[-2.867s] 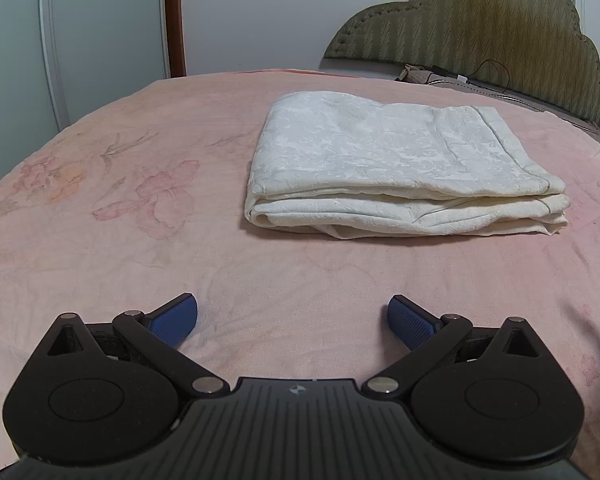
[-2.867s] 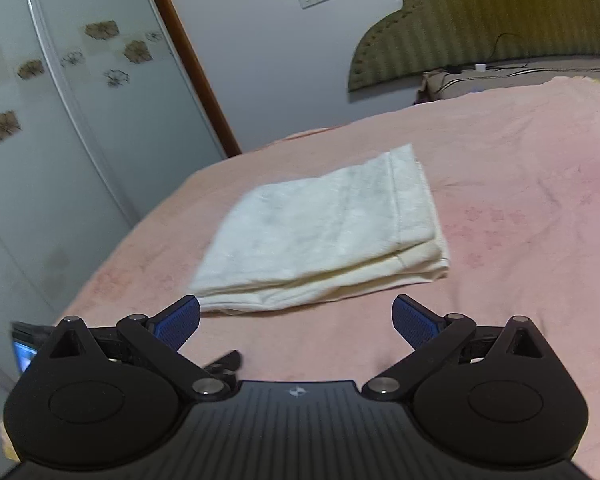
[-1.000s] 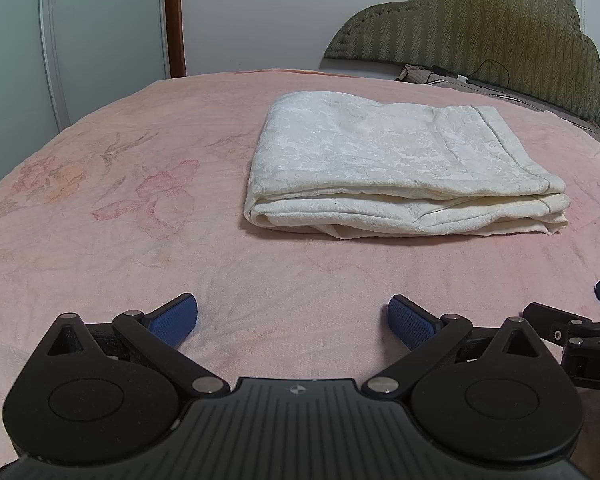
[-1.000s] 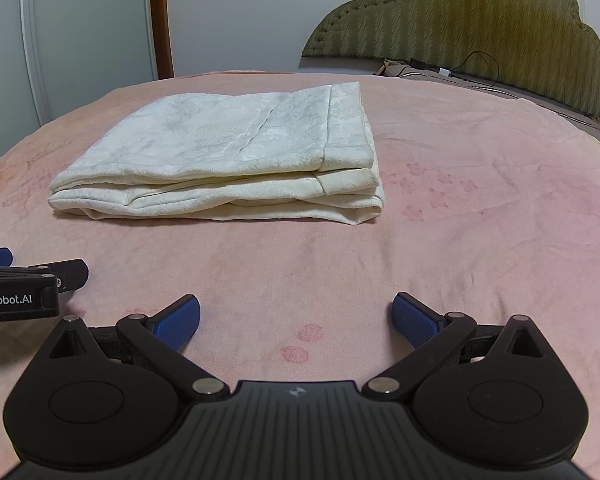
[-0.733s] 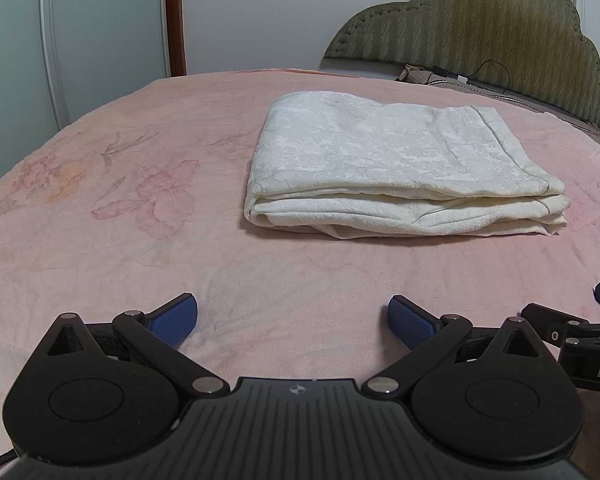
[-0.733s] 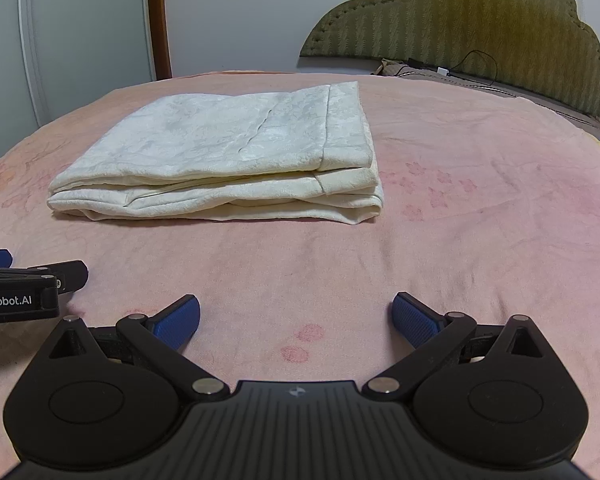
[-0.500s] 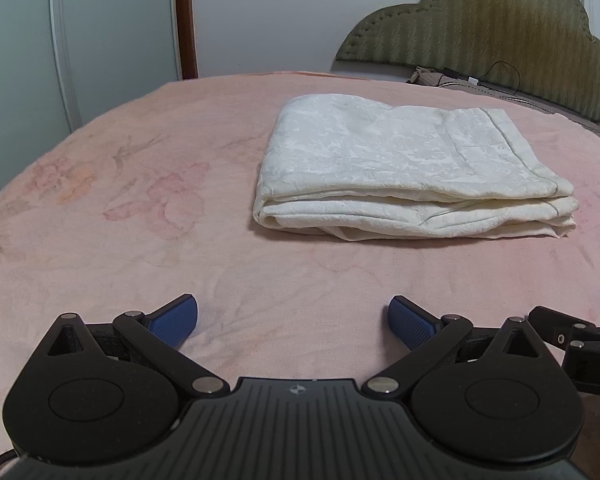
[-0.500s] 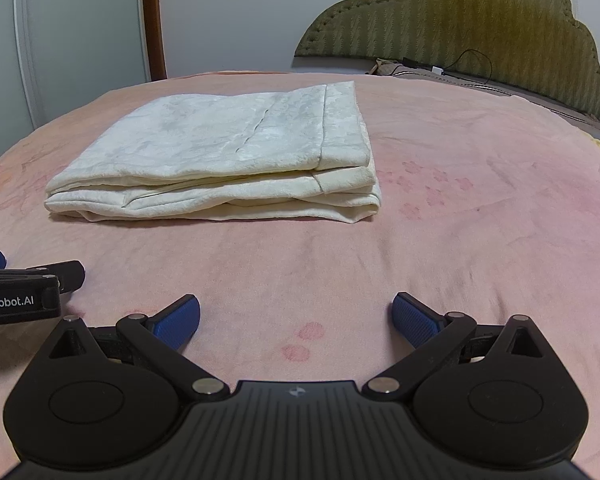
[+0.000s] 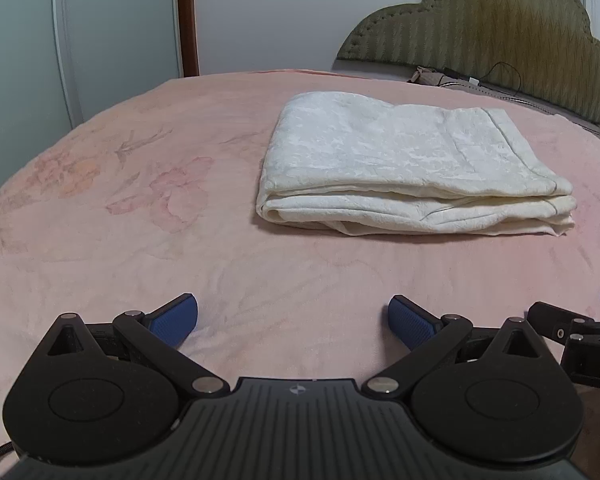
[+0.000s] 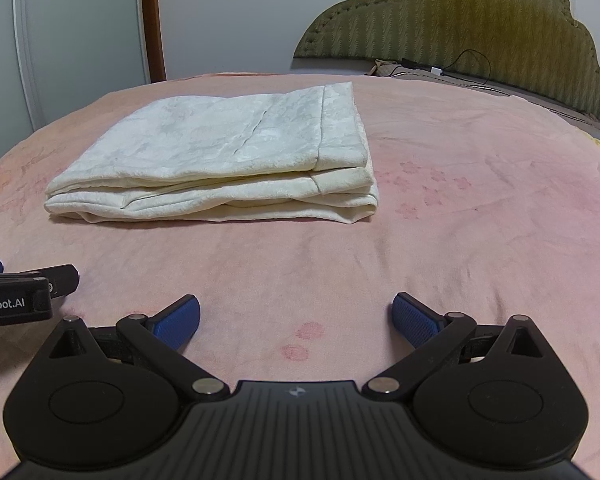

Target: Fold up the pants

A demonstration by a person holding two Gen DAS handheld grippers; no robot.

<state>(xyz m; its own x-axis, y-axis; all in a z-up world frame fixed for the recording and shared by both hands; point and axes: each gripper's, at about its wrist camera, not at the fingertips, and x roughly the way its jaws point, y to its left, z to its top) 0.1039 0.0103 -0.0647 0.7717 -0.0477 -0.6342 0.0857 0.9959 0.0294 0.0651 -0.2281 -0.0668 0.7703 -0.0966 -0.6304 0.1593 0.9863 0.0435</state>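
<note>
The cream-white pants (image 9: 412,168) lie folded in a flat rectangular stack on the pink bed; they also show in the right wrist view (image 10: 228,160). My left gripper (image 9: 292,318) is open and empty, low over the blanket, well short of the stack. My right gripper (image 10: 296,318) is open and empty too, in front of the stack's right end. Each gripper shows at the edge of the other's view: the right one at the far right (image 9: 580,336), the left one at the far left (image 10: 16,288).
The pink floral blanket (image 9: 140,208) covers the whole bed. An olive padded headboard (image 10: 460,20) stands at the back right, with a cable and small items at its foot. White wardrobe doors (image 9: 100,32) and a brown door frame stand at the back left.
The right gripper swung in from the left side of the bed to sit beside the left one. Both views have since drifted slightly; the pants have not moved and both grippers stay open.
</note>
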